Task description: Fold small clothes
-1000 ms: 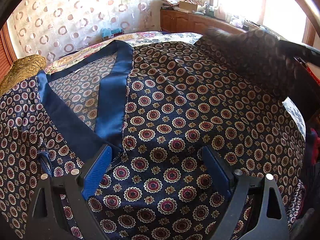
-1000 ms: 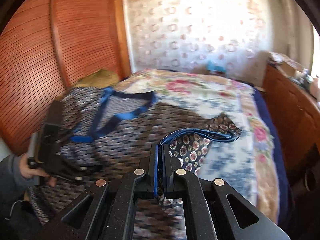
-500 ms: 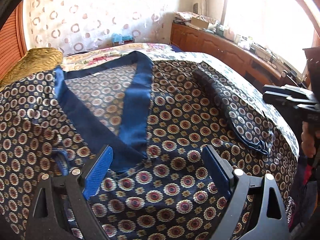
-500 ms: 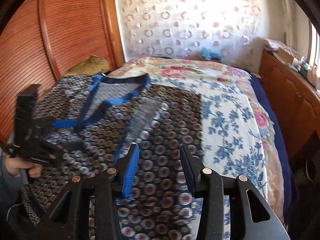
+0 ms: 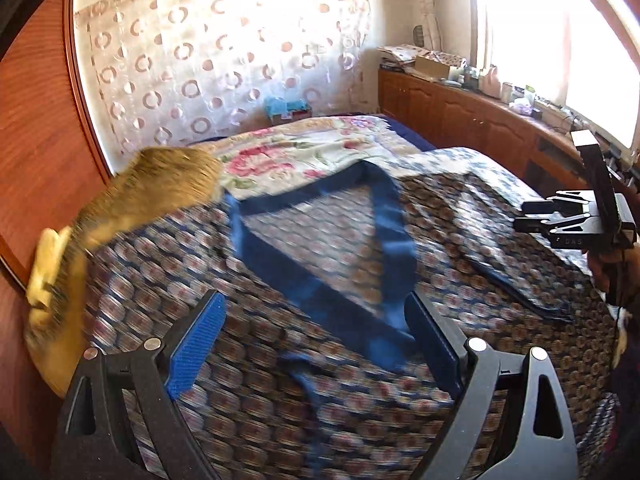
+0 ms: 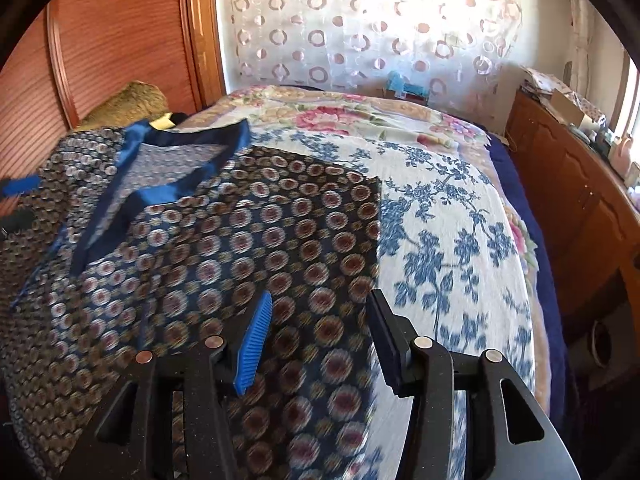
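Observation:
A dark navy garment [image 5: 480, 280] with round medallions lies spread on the bed. Its blue collar band [image 5: 384, 224] forms a V. One sleeve [image 5: 504, 252] is folded in over the body, leaving a straight edge in the right wrist view. My left gripper [image 5: 316, 308] hovers open over the garment below the collar, with nothing between its pads. My right gripper [image 6: 320, 304] hangs over the garment [image 6: 260, 232] near that folded edge. Its jaws are opening, with only cloth lying beneath them. The left wrist view shows the right gripper [image 5: 524, 216] at the far right, held by a hand [image 5: 604, 264].
A floral bedspread [image 6: 440, 240] covers the bed beyond the garment. A brown-yellow pillow [image 5: 152, 188] leans on the wooden headboard [image 6: 120, 40] at the left. A low wooden cabinet [image 6: 568, 184] with clutter runs along the right side under a bright window.
My right gripper has let go of the sleeve edge it pinched, opened and dropped toward the garment; the sleeve now lies folded flat. My left gripper, still open, has lifted and swung toward the headboard.

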Available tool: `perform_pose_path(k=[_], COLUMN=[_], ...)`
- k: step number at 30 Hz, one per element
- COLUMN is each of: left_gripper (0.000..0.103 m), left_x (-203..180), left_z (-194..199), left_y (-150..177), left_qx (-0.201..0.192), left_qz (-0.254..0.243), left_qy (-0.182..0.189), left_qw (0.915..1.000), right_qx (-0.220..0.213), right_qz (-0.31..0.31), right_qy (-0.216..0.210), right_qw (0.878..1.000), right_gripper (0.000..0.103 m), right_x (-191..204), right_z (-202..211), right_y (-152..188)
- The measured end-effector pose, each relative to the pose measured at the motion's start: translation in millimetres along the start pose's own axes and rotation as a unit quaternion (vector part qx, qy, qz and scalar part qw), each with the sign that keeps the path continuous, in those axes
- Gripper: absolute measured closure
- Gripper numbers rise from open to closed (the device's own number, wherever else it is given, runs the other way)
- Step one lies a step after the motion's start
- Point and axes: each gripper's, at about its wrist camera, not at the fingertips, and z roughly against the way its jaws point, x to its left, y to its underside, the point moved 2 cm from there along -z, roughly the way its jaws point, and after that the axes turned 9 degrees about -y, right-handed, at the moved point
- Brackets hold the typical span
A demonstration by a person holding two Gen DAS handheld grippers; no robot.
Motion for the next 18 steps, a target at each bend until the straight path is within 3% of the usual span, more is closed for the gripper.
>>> perform_pose_path(k=[9, 12, 18], left_gripper=[0.012, 0.012, 0.012], left_x=[51.1, 69.9, 100.4], left_z=[-22.9, -24.8, -25.2], left_y=[-34.7, -33.4, -13.7], left_qx=[0.002, 0.009, 0.027], left_qz=[-0.029, -0.015, -0.010], left_qy=[-0.019, -0.011, -0.033], left_qw=[0.9994, 0.9998, 0.9990], right_qx=[-0.001, -0.001, 0.010], right_qz=[0.000, -0.006, -0.009], right_qy=[0.011, 0.006, -0.003], right_qw=[1.000, 1.000, 1.000], right_gripper=[0.052, 0.052, 0.052], right_x=[-21.0, -28.9, -37.0], right_z=[-31.0, -37.8, -50.3], right_y=[-30.1, -35.1, -39.9])
